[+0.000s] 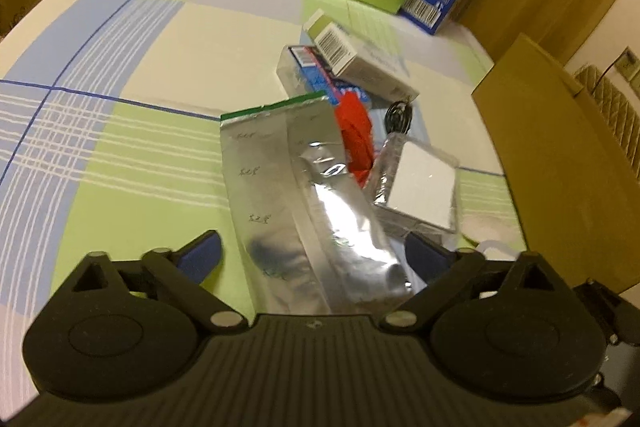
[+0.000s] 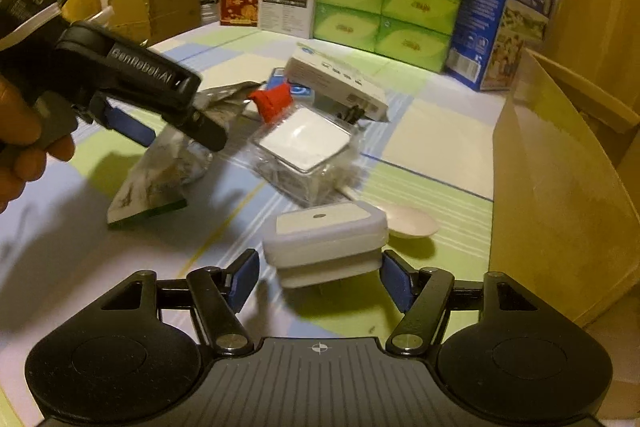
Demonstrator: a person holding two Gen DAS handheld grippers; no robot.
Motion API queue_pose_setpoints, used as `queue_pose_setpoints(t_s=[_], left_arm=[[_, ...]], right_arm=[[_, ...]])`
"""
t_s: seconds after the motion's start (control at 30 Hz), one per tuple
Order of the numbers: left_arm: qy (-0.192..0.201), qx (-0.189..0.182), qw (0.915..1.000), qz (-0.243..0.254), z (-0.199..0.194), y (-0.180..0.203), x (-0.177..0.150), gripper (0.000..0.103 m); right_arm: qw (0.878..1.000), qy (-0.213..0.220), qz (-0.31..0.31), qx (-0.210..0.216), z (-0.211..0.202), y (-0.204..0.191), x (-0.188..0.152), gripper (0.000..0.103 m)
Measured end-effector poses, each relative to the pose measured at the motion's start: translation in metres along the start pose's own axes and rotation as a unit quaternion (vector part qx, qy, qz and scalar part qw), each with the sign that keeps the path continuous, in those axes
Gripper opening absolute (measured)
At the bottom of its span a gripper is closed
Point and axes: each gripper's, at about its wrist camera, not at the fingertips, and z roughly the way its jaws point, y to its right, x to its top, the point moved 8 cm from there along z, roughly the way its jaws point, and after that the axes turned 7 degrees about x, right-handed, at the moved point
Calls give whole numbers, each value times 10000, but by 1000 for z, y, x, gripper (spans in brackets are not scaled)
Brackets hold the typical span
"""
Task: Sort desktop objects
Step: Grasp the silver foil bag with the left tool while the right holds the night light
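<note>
Blind spots, both wrist views
My left gripper's (image 1: 312, 259) body hides the foil pouch's (image 1: 288, 187) near end; red item (image 1: 354, 135) at 1 o'clock half-buried, unidentifiable.

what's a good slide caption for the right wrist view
Right hand-held gripper open around a white case, left hand-held gripper at a foil bag on the checked table.

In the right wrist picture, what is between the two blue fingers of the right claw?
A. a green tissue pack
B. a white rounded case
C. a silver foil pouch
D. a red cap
B: the white rounded case sits between the blue fingers of the right claw, while the silver foil pouch lies further left under the left claw.
</note>
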Motion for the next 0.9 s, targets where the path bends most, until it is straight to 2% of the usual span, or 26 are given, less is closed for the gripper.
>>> queue_pose_setpoints(t_s=[0.2, 0.27, 0.4, 0.47, 0.5, 0.53, 0.63, 0.7, 0.83, 0.9], left_arm=[[-140, -152, 9998, 81, 8, -1, 0, 83], [-137, -91, 9997, 201, 9, -1, 0, 73], [-134, -30, 9986, 508, 4, -2, -3, 61], [-156, -17, 9979, 630, -2, -4, -5, 55], [-165, 5, 9972, 726, -5, -6, -7, 54], [-190, 30, 9963, 834, -8, -8, -8, 53], [-268, 60, 9945, 1011, -18, -12, -14, 53], [-274, 38, 9944, 1024, -24, -15, -16, 57], [-178, 49, 9961, 859, -26, -19, -8, 73], [-229, 100, 9956, 901, -20, -18, -5, 73]], right_arm=[[9995, 22, -210, -249, 7, -2, 4, 78], [9996, 28, -166, -236, 9, 0, 6, 82], [9998, 87, 94, -163, 12, 6, 12, 82], [9998, 78, 164, -108, 13, 6, 14, 81], [9998, 90, 161, -109, 12, 5, 15, 77], [9998, 77, 140, -114, 11, 4, 15, 67], [9998, 58, 182, -61, 6, 0, 15, 63], [9997, 36, 227, -65, 3, -1, 12, 63], [9997, 21, 247, -82, 0, -2, 9, 63], [9997, 7, 249, -77, 0, -2, 10, 63]])
